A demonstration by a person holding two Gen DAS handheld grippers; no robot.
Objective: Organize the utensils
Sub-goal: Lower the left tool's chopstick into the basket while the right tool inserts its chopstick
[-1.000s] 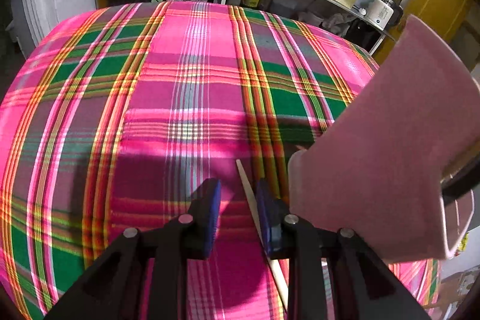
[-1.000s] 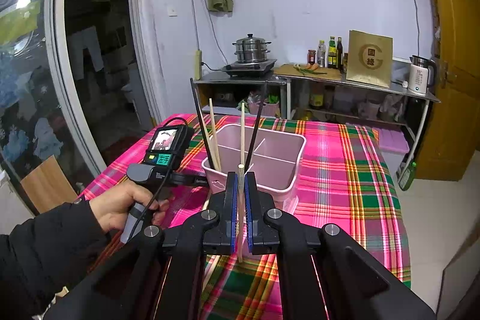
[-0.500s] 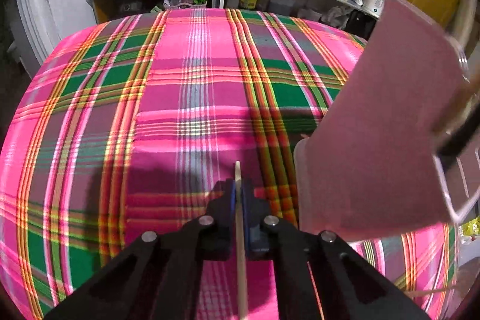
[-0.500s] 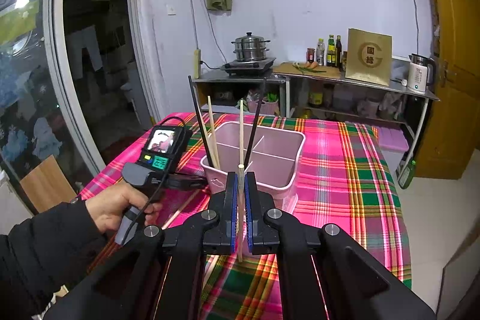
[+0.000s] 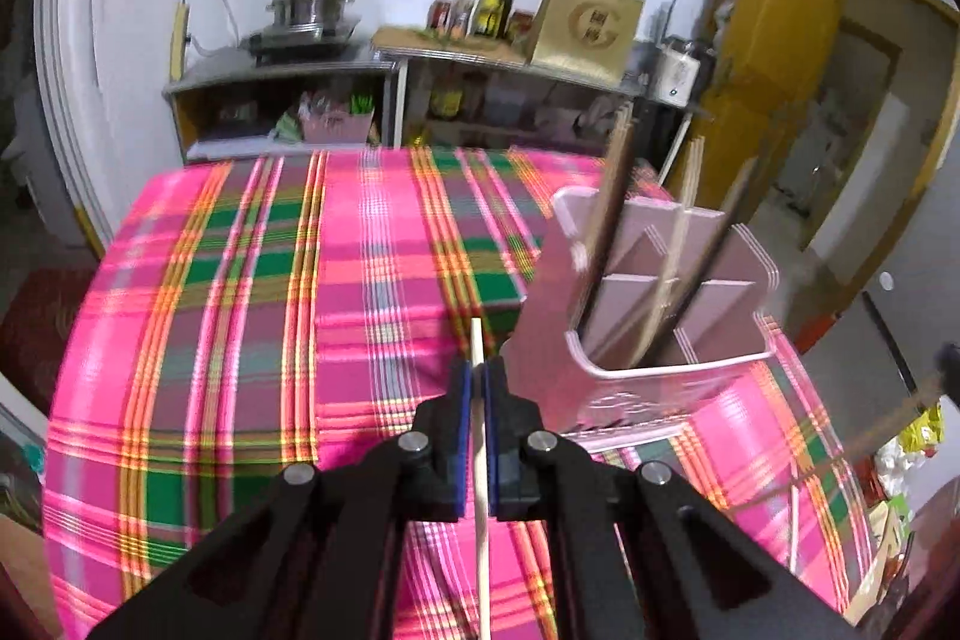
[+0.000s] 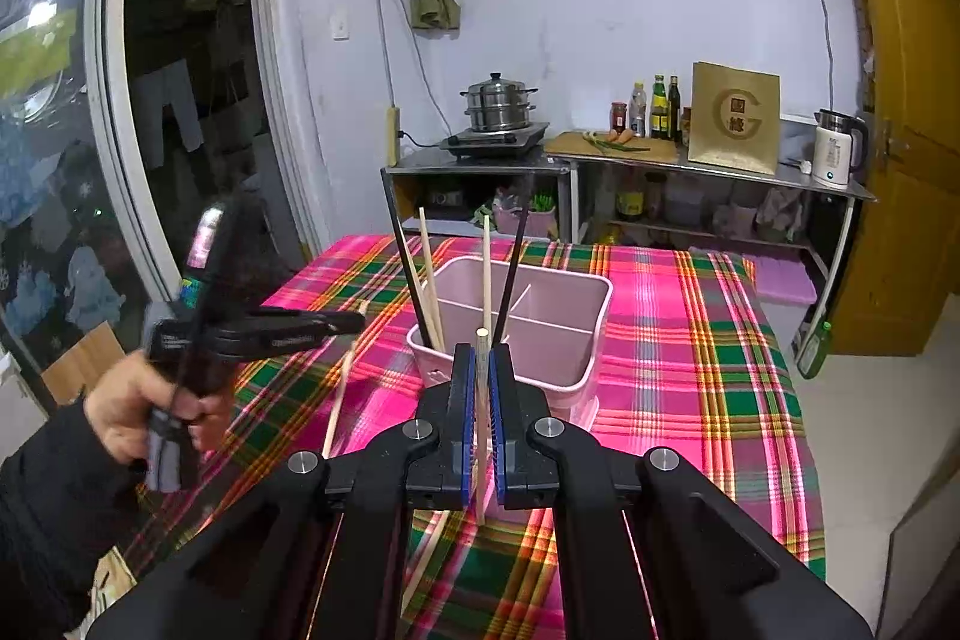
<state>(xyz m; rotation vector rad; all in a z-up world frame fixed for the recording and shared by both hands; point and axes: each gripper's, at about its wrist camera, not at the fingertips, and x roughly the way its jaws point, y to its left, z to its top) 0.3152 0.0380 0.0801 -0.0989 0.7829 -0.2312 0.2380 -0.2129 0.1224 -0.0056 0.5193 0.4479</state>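
Left gripper (image 5: pixel 478 388): clamped on a pale chopstick (image 5: pixel 480 490), lower centre
Right gripper (image 6: pixel 480 370): clamped on another chopstick (image 6: pixel 480 400)
Pink holder (image 5: pixel 606 388): right of centre, chopsticks standing inside

The left claw (image 5: pixel 478 388) is clamped on a pale chopstick (image 5: pixel 480 490), angled downward over the counter (image 5: pixel 252 316), left of the pink holder (image 5: pixel 654 316). The person's left hand (image 6: pixel 150 412), in a dark sleeve, grips its handle. The right claw (image 6: pixel 480 388) pinches another chopstick (image 6: pixel 481 436) just before the holder.
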